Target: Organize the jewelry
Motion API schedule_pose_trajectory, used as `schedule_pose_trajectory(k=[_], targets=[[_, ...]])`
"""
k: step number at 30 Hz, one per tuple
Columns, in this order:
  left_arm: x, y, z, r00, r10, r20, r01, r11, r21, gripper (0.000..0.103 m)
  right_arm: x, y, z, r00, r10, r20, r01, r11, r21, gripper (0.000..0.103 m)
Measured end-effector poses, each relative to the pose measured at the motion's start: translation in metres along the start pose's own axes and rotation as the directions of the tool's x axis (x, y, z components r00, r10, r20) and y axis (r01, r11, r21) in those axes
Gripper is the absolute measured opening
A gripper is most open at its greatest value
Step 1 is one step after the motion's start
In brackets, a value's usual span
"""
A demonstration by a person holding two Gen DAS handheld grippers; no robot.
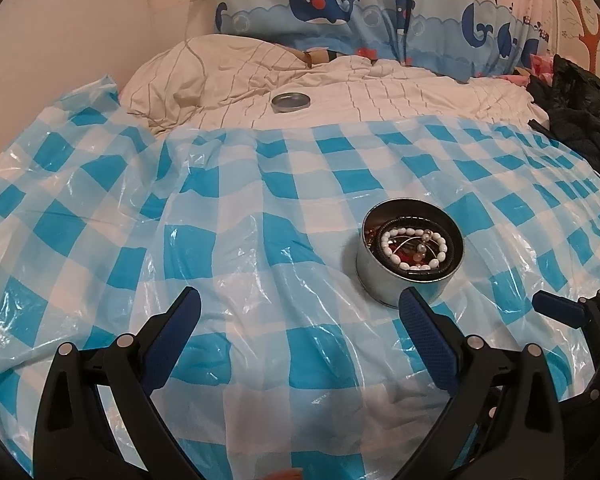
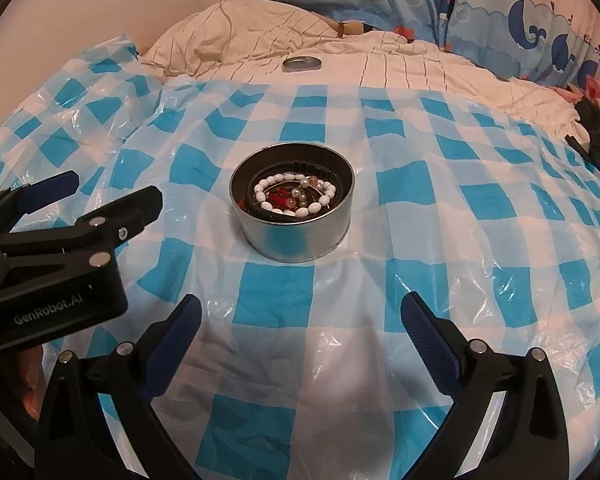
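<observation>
While both grippers hang above the bed with nothing between their fingers, the round metal tin (image 2: 293, 220) sits upright on the blue-and-white checked plastic sheet (image 2: 440, 184), roughly at the sheet's middle in the right wrist view and to the right of centre in the left wrist view. Inside the tin lies the jewelry: a white bead bracelet (image 2: 296, 194) coiled in a ring, a black cord band (image 2: 284, 168) running round the inner wall, and a few small red, amber and pearly beads (image 2: 296, 198) in the middle, tangled so that single pieces cannot be told apart. The left gripper (image 1: 300, 312) has its jaws spread wide and released, its right finger tip just in front of the tin's near wall in its own view; whether it touches the tin cannot be told. The right gripper (image 2: 301, 312) is likewise spread wide and empty, held on the near side of the tin and apart from it. The left gripper's black body appears at the left edge of the right wrist view, to the left of the tin. Far beyond the sheet, a shallow metal lid (image 1: 291, 101) rests on the cream striped quilt (image 1: 400, 96), well apart from the tin. A whale-print curtain (image 1: 340, 4) hangs at the far end.
</observation>
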State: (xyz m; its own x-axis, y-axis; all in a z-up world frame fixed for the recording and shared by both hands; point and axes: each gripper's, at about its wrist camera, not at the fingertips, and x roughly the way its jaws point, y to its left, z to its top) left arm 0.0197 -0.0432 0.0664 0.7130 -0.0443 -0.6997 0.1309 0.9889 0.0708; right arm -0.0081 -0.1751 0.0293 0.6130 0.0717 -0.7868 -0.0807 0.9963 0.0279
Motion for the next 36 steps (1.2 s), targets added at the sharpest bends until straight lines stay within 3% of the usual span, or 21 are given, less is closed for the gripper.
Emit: schedule_pose_trajectory(k=[36], targets=[[-0.019,-0.004,-0.016,1.0,-0.015,-0.011,0.015,1.0,0.001,0.095,-0.017,0.002,-0.019,1.0,-0.016,-0.004,0.016,1.0,-0.013,0.096]])
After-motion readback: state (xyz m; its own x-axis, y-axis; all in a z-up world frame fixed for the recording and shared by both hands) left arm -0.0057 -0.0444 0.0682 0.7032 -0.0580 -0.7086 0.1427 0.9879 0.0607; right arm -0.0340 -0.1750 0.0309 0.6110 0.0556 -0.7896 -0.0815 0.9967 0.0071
